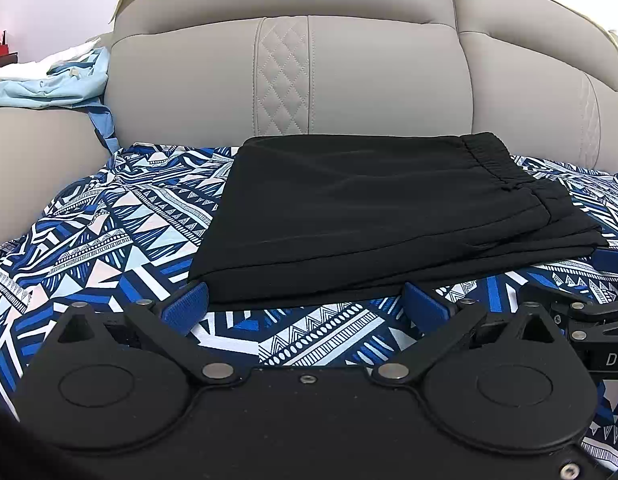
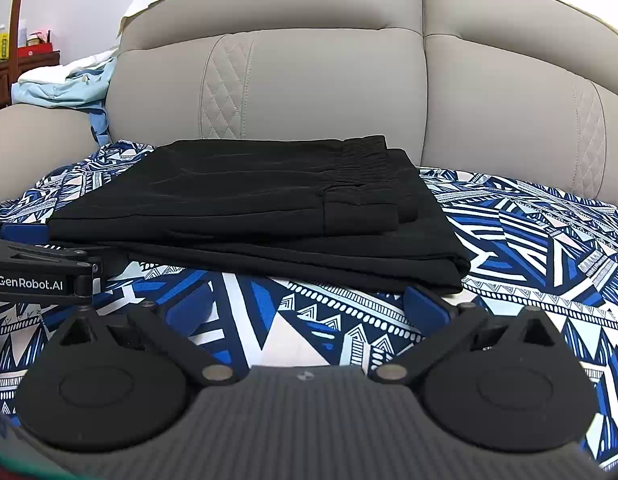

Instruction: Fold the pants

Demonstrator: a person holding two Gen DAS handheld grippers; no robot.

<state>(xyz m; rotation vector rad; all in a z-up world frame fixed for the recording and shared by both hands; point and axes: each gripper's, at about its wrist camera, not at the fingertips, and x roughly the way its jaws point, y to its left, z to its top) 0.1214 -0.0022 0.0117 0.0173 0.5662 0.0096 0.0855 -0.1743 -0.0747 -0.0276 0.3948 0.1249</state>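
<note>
Nearest the left wrist lens, the left gripper [image 1: 305, 304] sits low over the patterned sheet [image 1: 109, 248], its blue fingers [image 1: 187, 306] spread wide apart with nothing between them. The tips reach the near hem of the black pants [image 1: 369, 216], at about 12 o'clock from the gripper; whether they touch the cloth cannot be told. At 3 o'clock in that view, part of the other tool's body shows.

In the right wrist view the right gripper [image 2: 305, 308] is likewise low over the sheet, fingers [image 2: 423, 306] well apart and empty. The near edge of the pants lies just beyond them, running from 10 o'clock across to 1 o'clock. The left tool's side, with its printed label, sits at 9 o'clock, beside the left corner of the garment.

The pants lie as a flat stacked rectangle in the middle of the sheet, several layers showing at the near edge and the gathered elastic waistband [image 1: 489, 160] on top toward 1 o'clock. Beyond them rises the grey sofa backrest [image 1: 349, 80], and at 10 o'clock a pale blue and white heap of cloth [image 1: 49, 84] rests on the armrest.

Judging from the tidy layers, the folding looks finished or nearly so, with both grippers released. If anything remains, the next move would be a final fold or a smoothing of the slightly stepped right-hand edges, which calls for pinching all layers together so that they do not slide.
</note>
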